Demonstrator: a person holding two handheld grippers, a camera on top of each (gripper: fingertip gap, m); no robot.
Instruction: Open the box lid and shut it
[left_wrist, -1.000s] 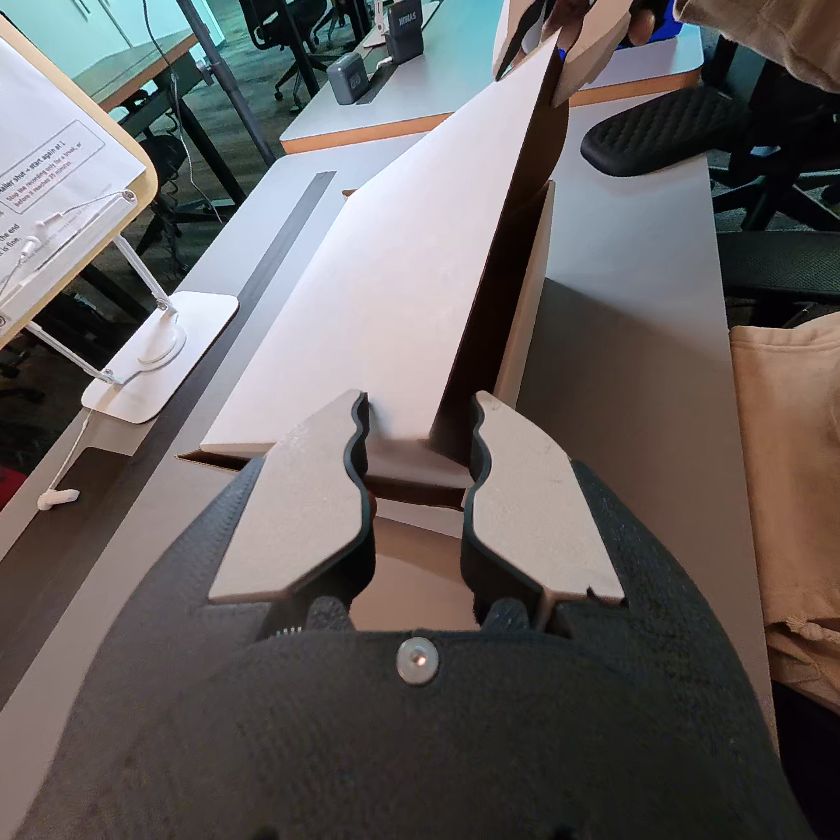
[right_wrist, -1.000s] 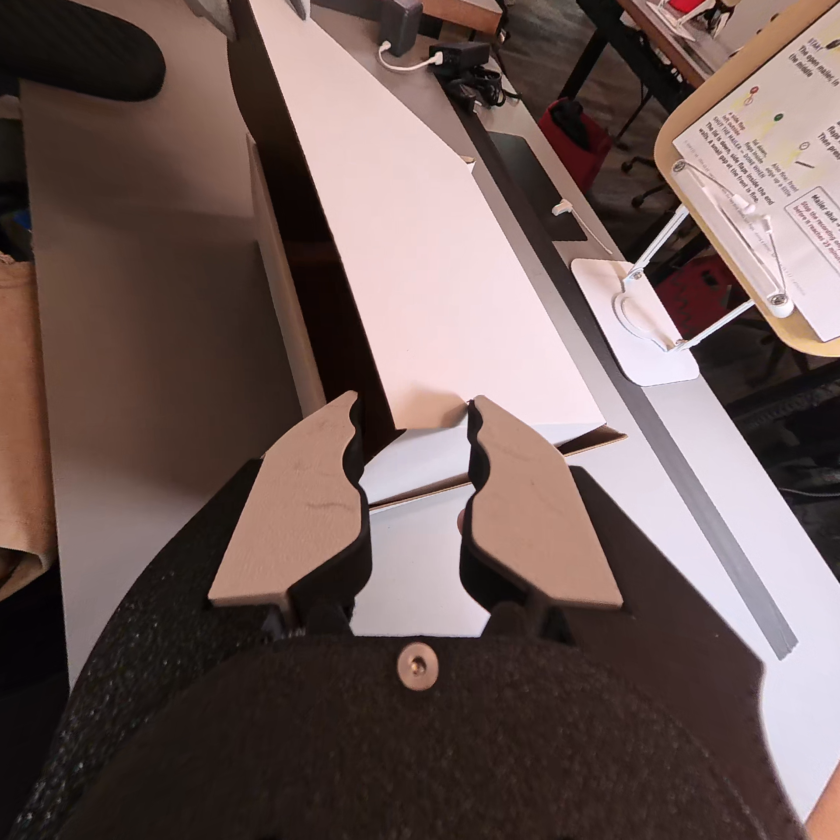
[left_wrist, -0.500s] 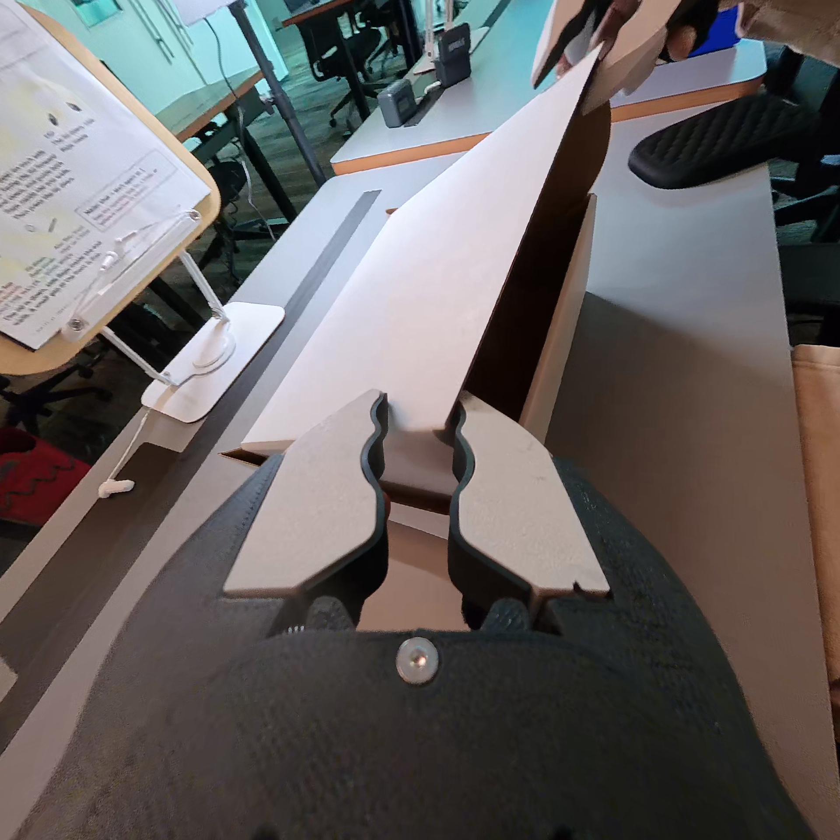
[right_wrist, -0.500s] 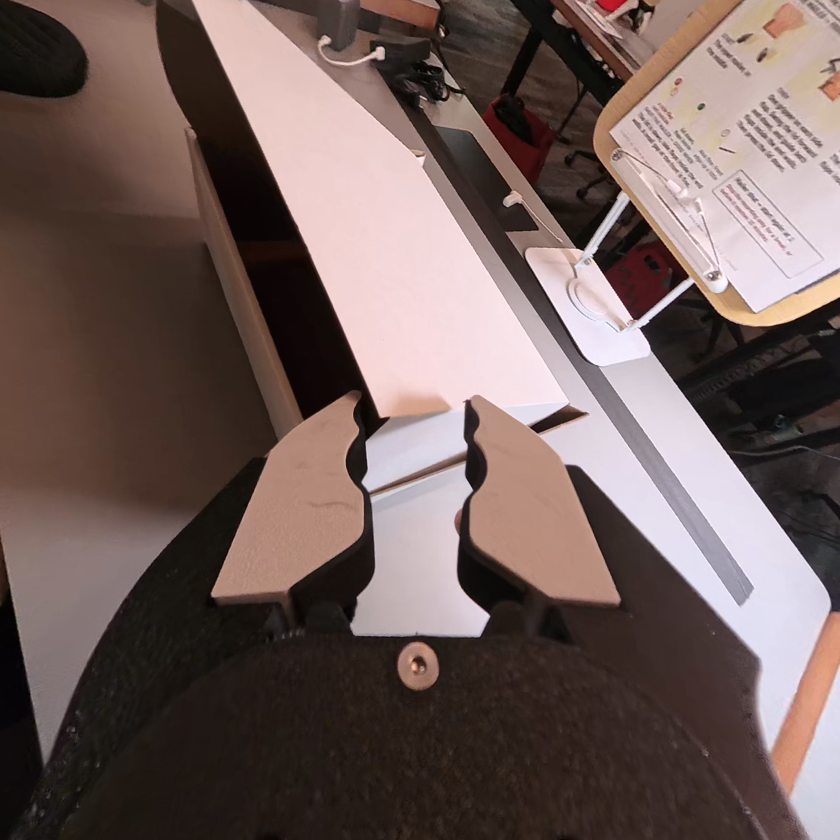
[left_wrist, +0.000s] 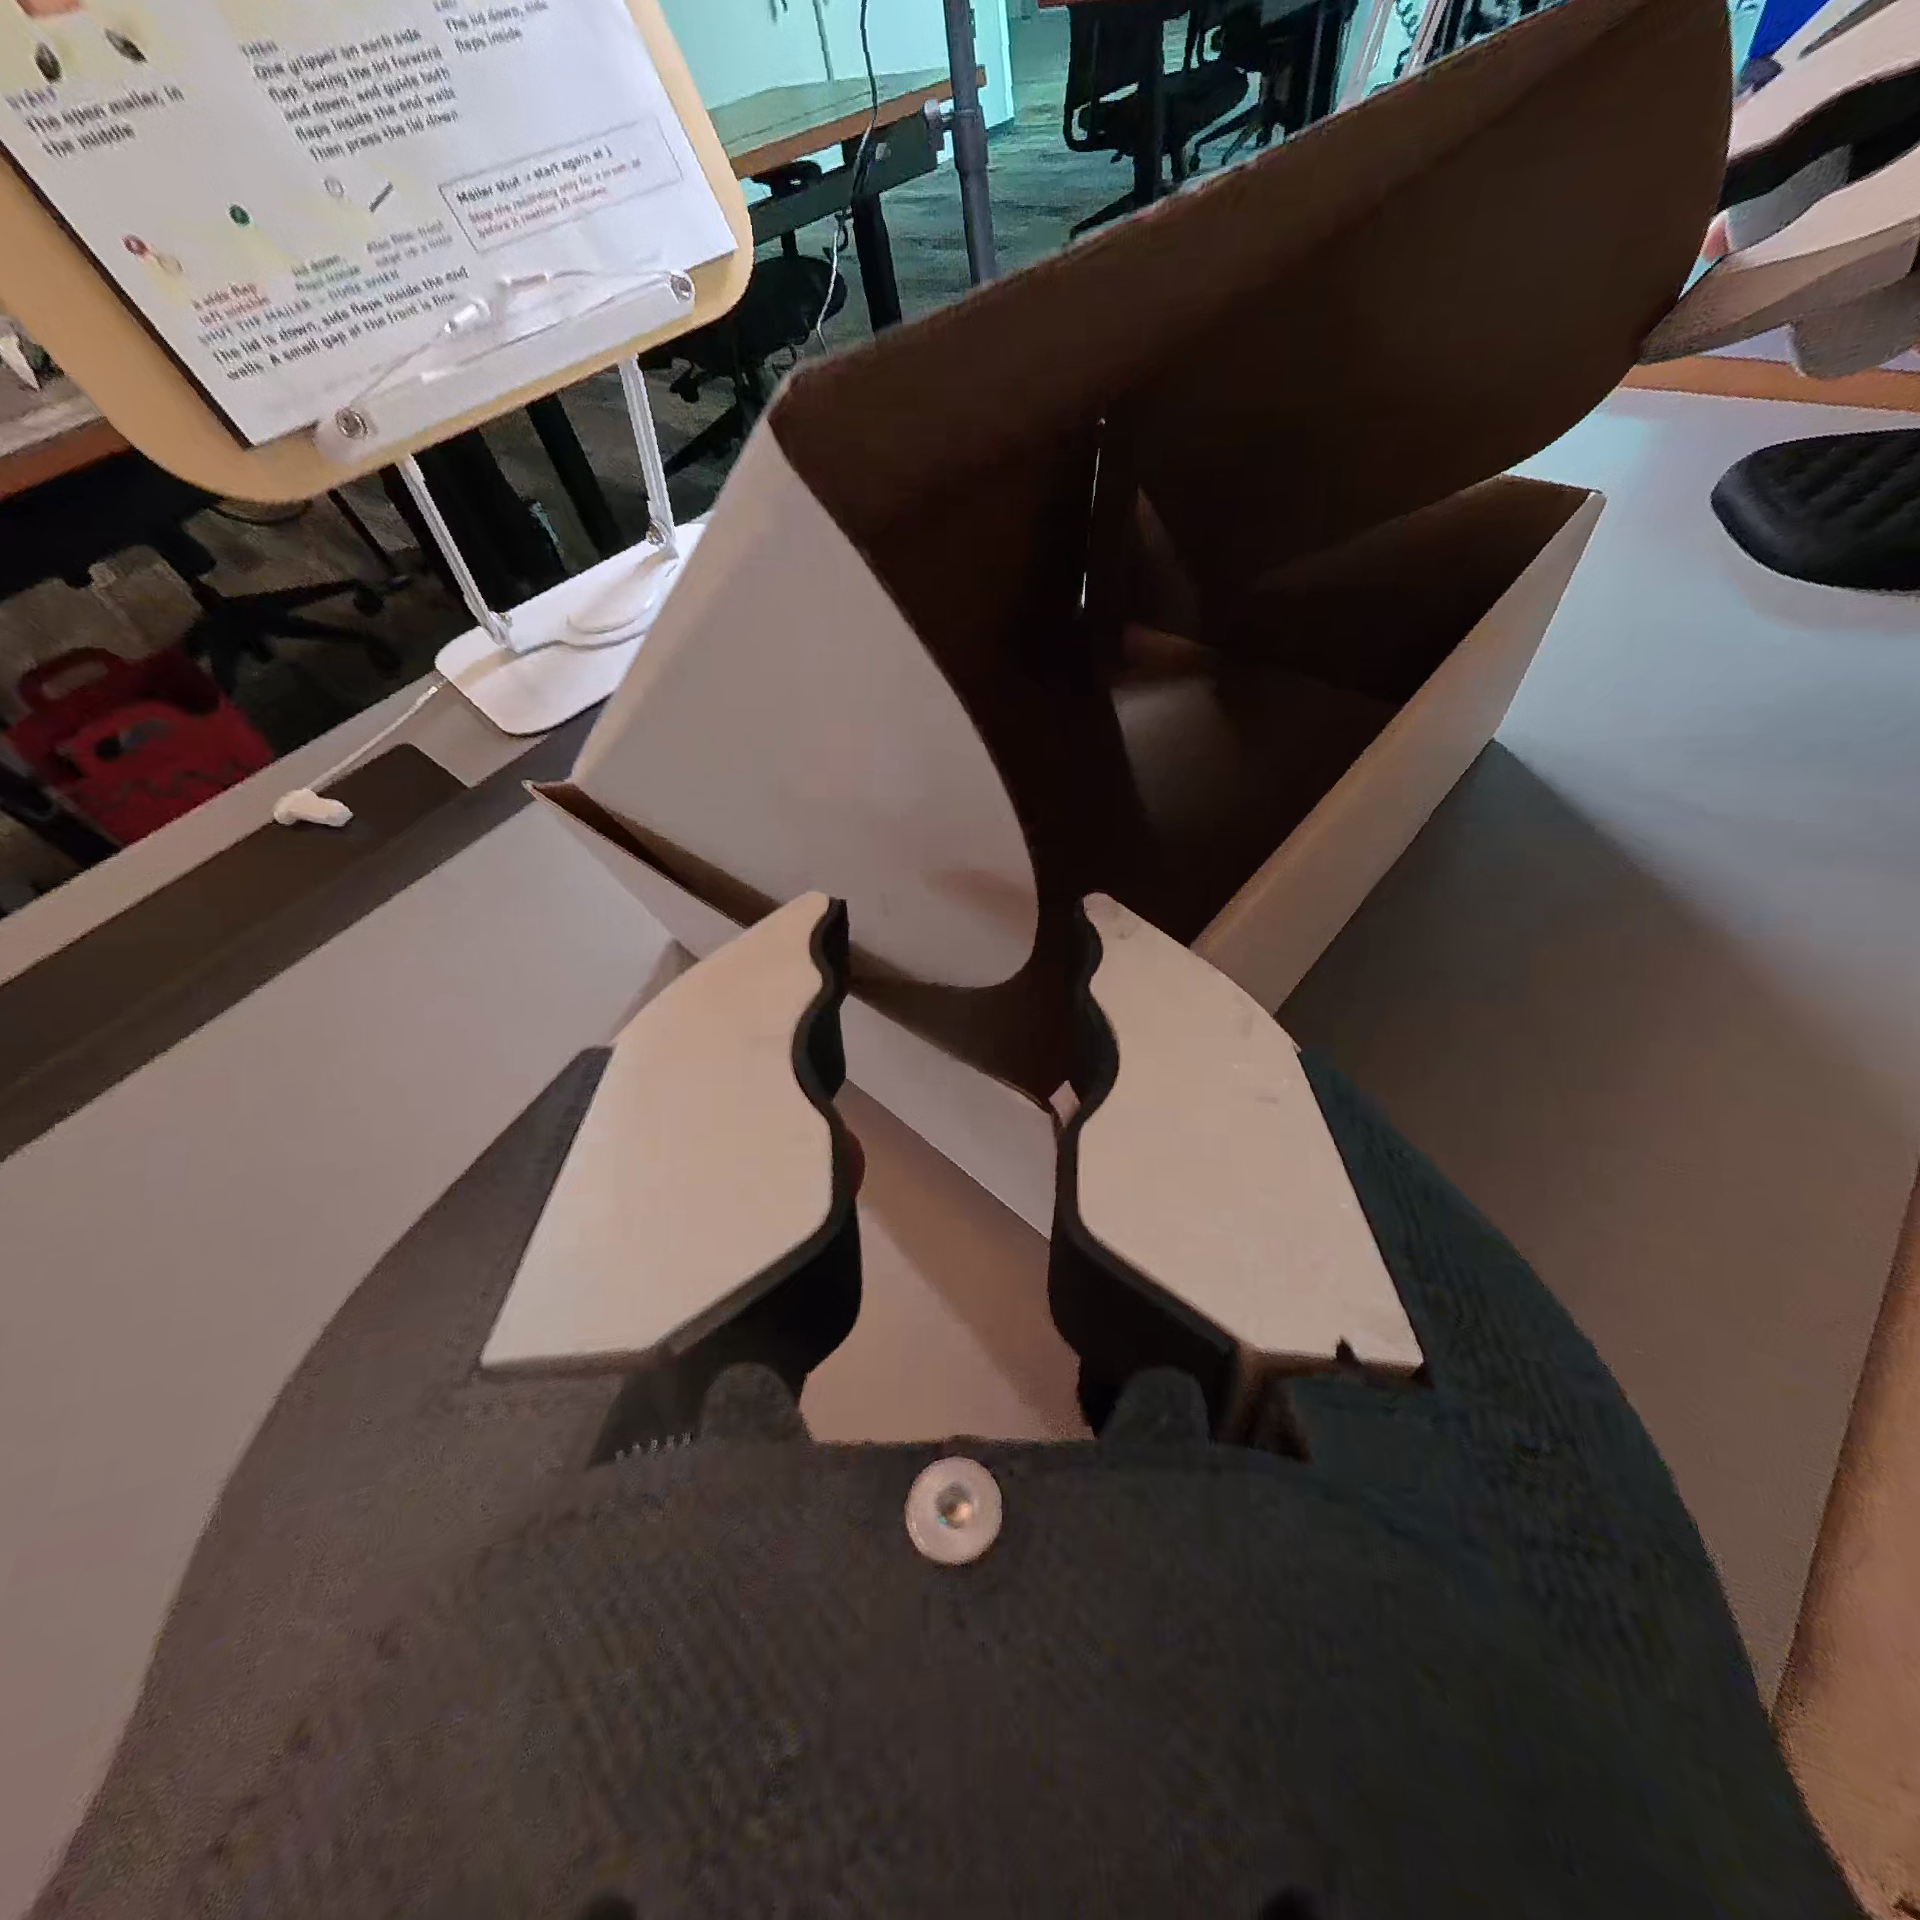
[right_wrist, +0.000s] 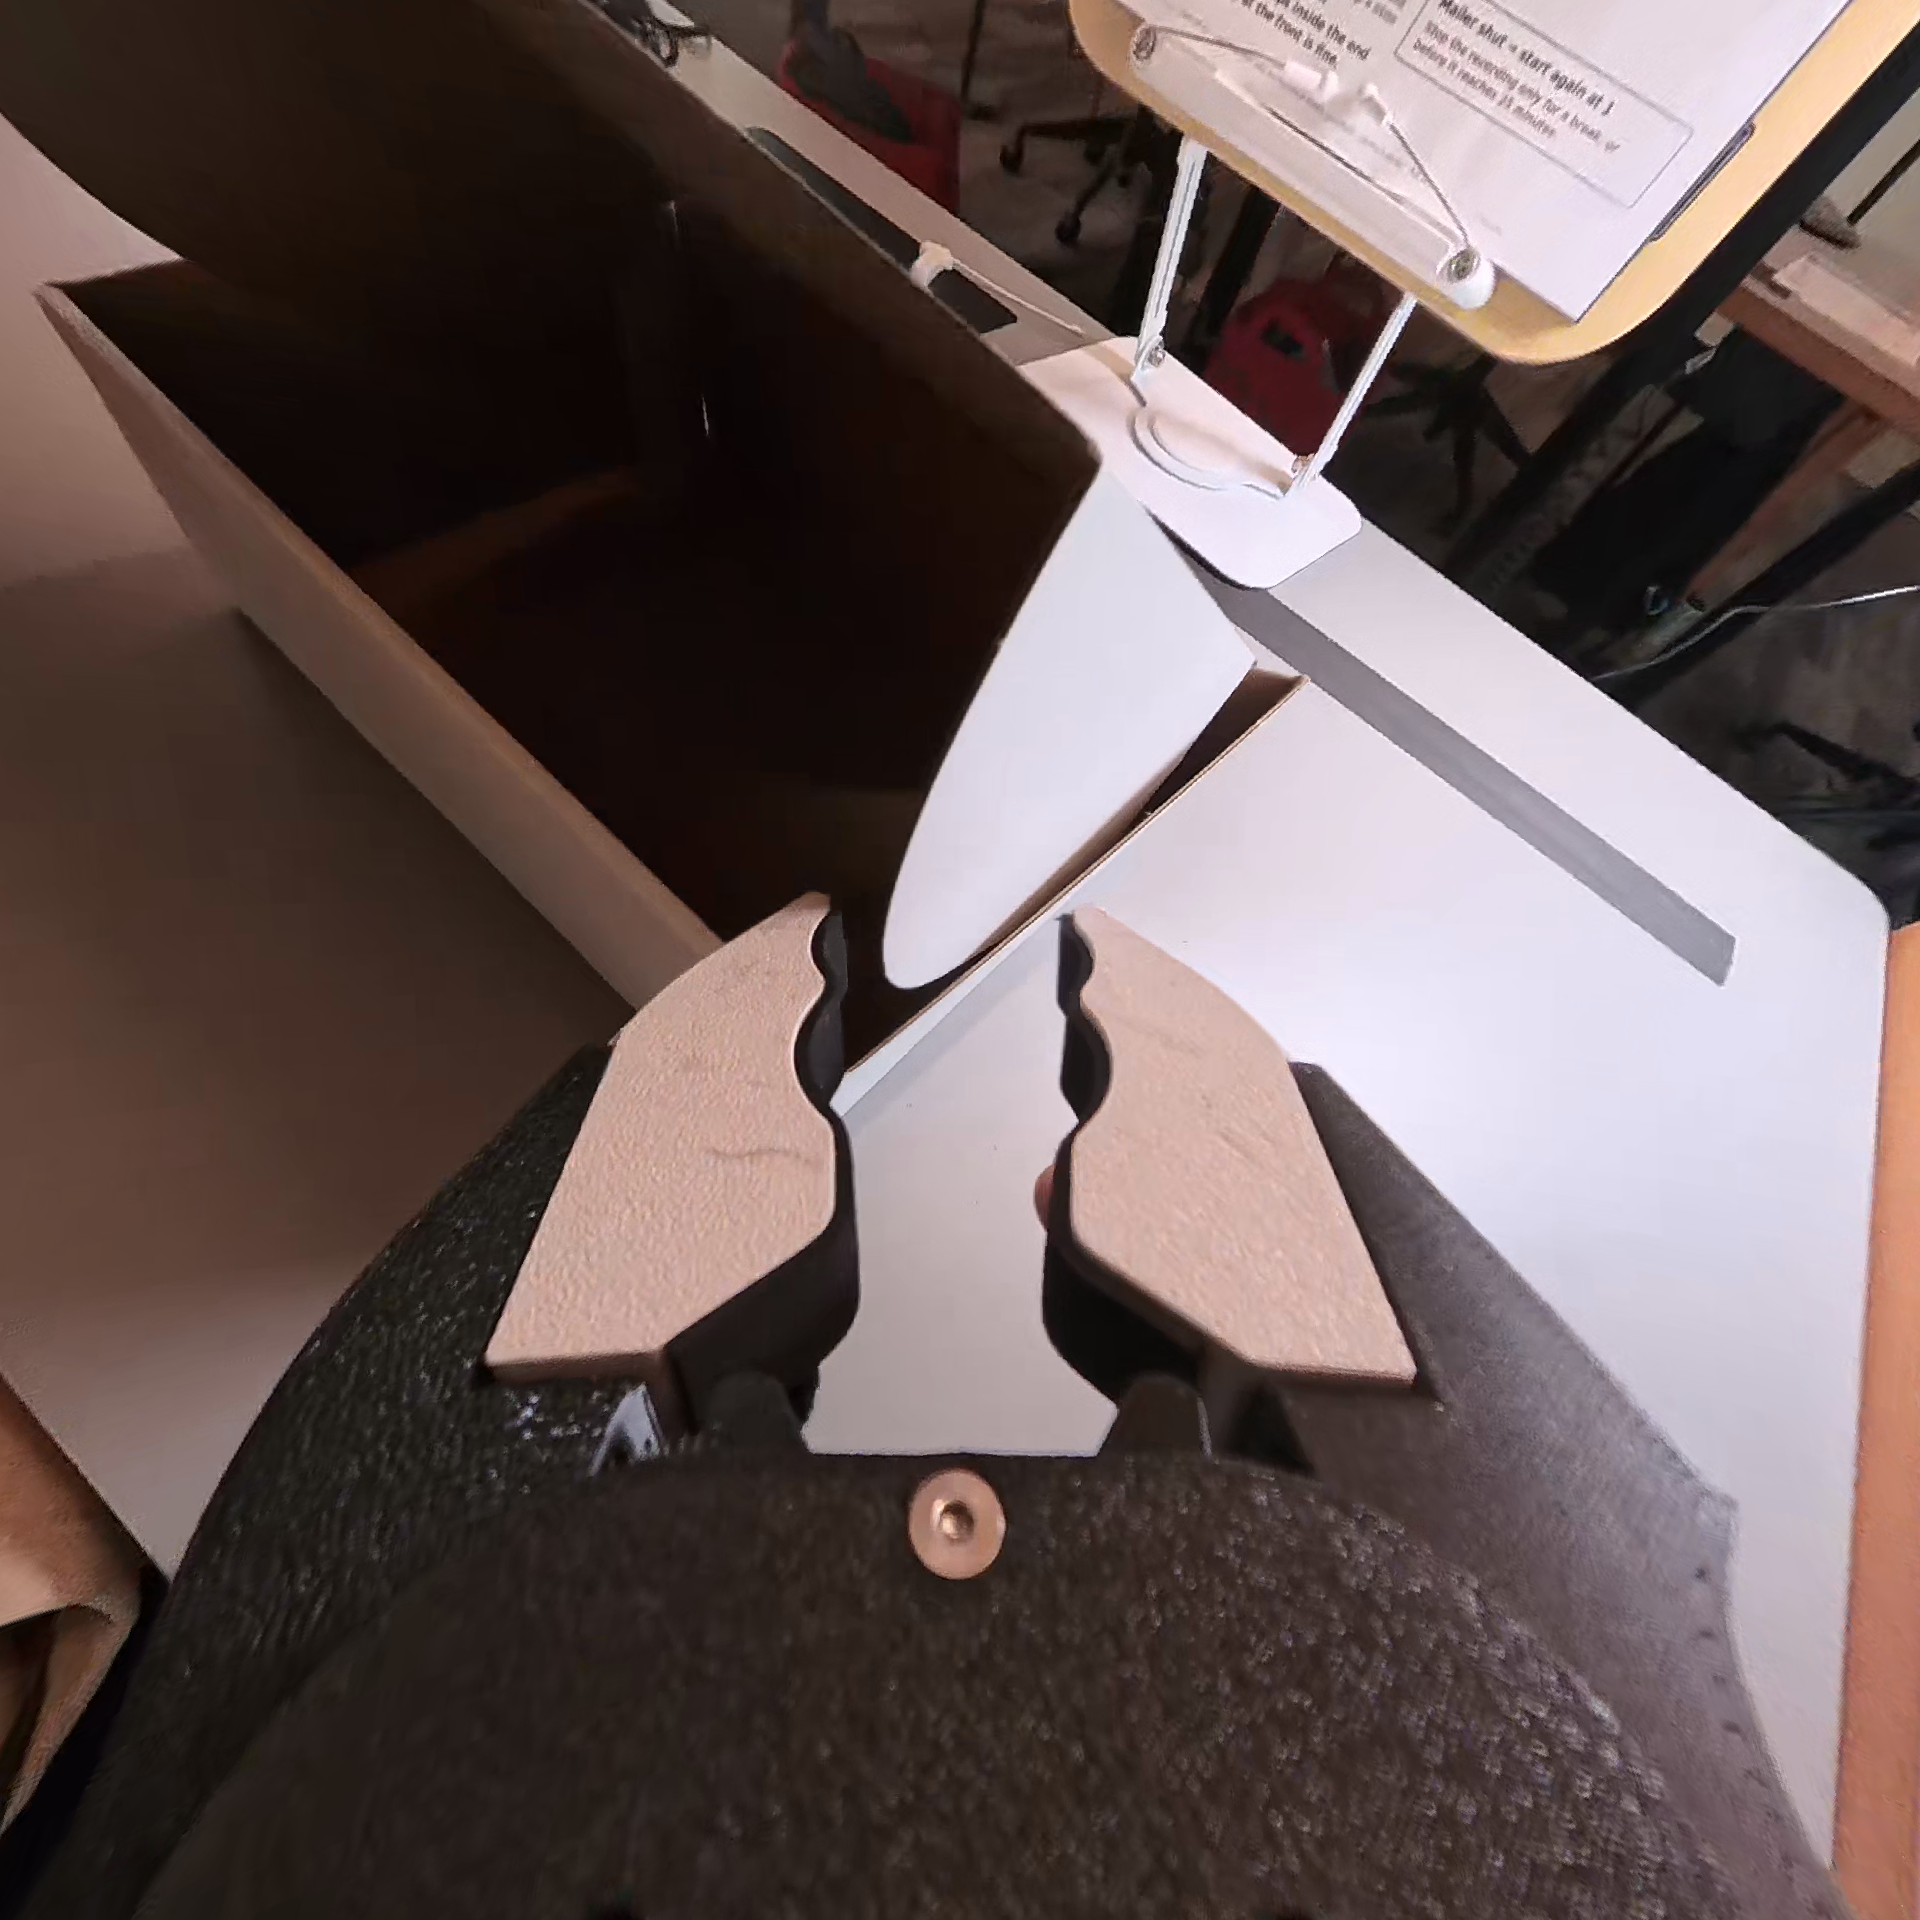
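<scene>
A long mailer box, white outside and brown inside, lies on the grey table (left_wrist: 312, 1091). Its lid (left_wrist: 1247, 364) stands raised, brown underside showing above the open box, whose front wall (left_wrist: 1403, 727) faces right. My left gripper (left_wrist: 958, 935) is open at the near end; the lid's side flap (left_wrist: 810, 748) hangs down into the gap between its fingers. My right gripper (right_wrist: 948, 940) is open at the other end; the white flap (right_wrist: 1060, 707) there touches the left finger's inner pad. Its pale fingers (left_wrist: 1808, 260) show at the lid's far corner in the left wrist view.
A document stand with a printed sheet (left_wrist: 364, 208) (right_wrist: 1507, 156) stands behind the box on a white base (left_wrist: 561, 644) (right_wrist: 1236, 488). A black padded armrest (left_wrist: 1829, 520) lies at the right. A beige cloth (left_wrist: 1860, 1558) and the table's orange edge (right_wrist: 1881, 1351) are close by.
The lid has swung up from a low tilt to wide open, so the box's brown inside now shows. My left jaws narrowed on the flap half a second ago and have now widened again.
</scene>
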